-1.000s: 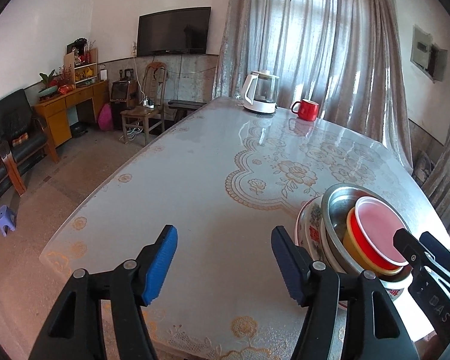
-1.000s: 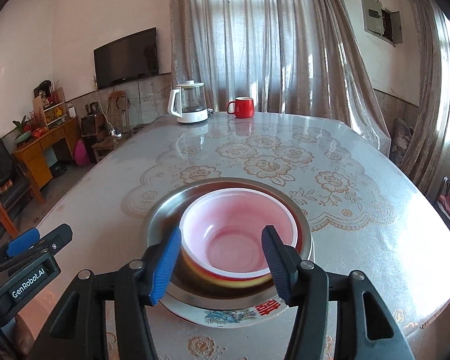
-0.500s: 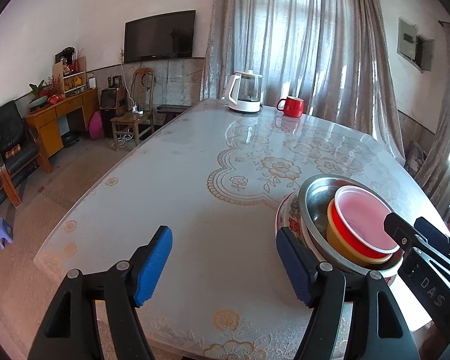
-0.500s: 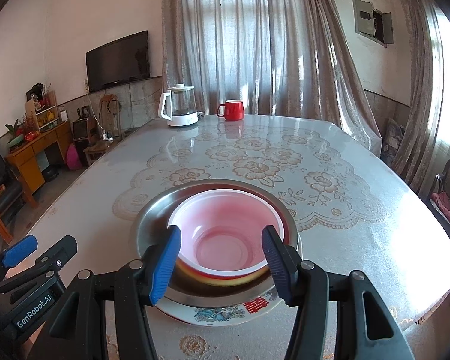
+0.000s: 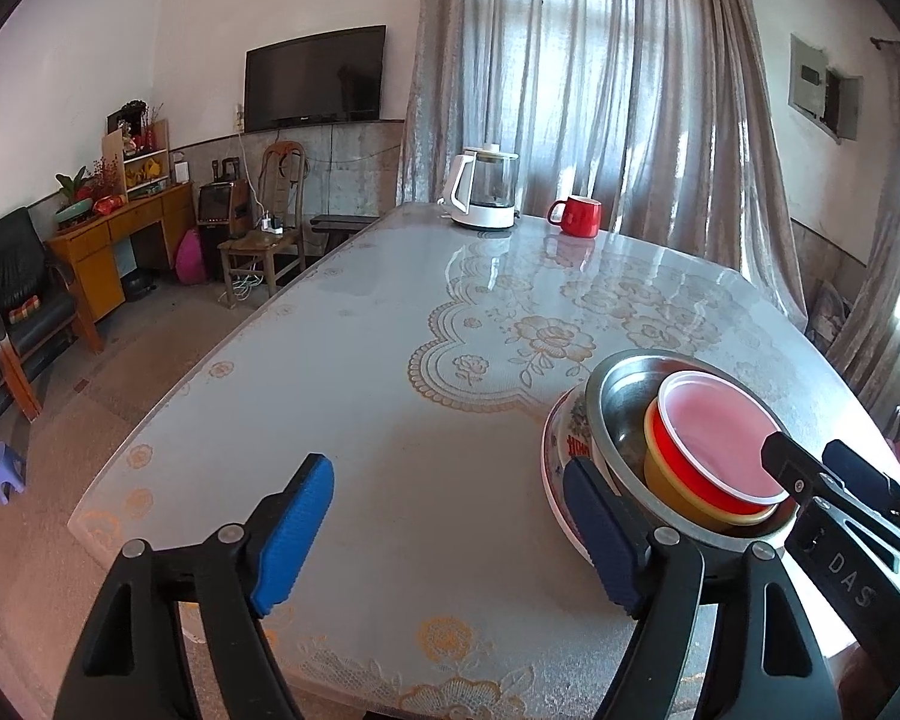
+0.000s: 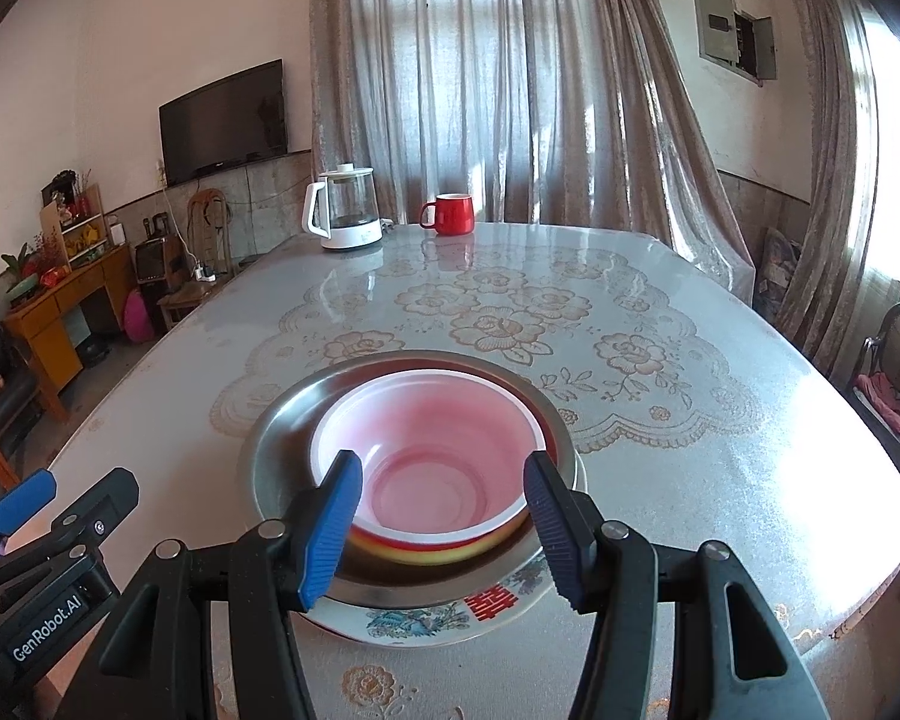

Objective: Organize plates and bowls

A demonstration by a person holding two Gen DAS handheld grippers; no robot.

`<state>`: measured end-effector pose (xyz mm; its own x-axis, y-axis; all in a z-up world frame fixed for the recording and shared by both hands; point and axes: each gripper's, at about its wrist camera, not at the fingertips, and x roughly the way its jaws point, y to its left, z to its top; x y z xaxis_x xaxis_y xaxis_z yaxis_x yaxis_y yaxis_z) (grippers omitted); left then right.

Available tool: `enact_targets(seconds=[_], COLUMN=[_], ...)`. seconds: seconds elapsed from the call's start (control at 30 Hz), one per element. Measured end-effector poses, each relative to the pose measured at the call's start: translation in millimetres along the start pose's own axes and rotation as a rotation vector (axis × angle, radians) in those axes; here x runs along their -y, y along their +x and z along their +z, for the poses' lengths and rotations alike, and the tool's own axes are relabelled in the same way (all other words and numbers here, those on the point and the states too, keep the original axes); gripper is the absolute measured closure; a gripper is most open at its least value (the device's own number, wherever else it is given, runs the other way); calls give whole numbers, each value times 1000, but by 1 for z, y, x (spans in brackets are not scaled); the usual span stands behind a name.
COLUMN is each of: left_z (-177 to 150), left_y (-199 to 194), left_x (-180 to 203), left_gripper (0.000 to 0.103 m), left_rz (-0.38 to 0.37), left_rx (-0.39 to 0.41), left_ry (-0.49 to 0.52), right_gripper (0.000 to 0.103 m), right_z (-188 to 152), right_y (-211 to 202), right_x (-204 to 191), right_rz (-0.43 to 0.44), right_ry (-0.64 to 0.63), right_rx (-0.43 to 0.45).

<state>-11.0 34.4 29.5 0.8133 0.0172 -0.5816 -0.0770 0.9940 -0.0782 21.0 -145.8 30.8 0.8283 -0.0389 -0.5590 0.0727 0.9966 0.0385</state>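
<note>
Honestly, with my left gripper (image 5: pixel 444 540) opening over bare table (image 5: pixel 360 396) and my right gripper (image 6: pixel 444 531) half-open, empty, near the stacked bowls (image 6: pixel 426 468) on the plate (image 6: pixel 414 621), a careless nudge could topple them.

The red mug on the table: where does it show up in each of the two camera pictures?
Left wrist view: the red mug stands at the far end of the table, upper middle, just right of the white kettle.
Right wrist view: the mug is at the far end, near the top centre, again right of the kettle.
Shared landmark: the kettle beside it, in front of the curtains.
</note>
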Motion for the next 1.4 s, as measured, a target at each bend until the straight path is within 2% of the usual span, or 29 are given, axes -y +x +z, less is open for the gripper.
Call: enact_targets(seconds=[1.4], left_z=[-2], left_y=[6], left_x=[6], left_gripper=[20], left_rz=[-9], left_rx=[-2], left_ry=[27], right_gripper=[46], right_z=[-2], right_y=[3], right_x=[-1], right_rz=[13], right_ry=[-7], right_rx=[-8])
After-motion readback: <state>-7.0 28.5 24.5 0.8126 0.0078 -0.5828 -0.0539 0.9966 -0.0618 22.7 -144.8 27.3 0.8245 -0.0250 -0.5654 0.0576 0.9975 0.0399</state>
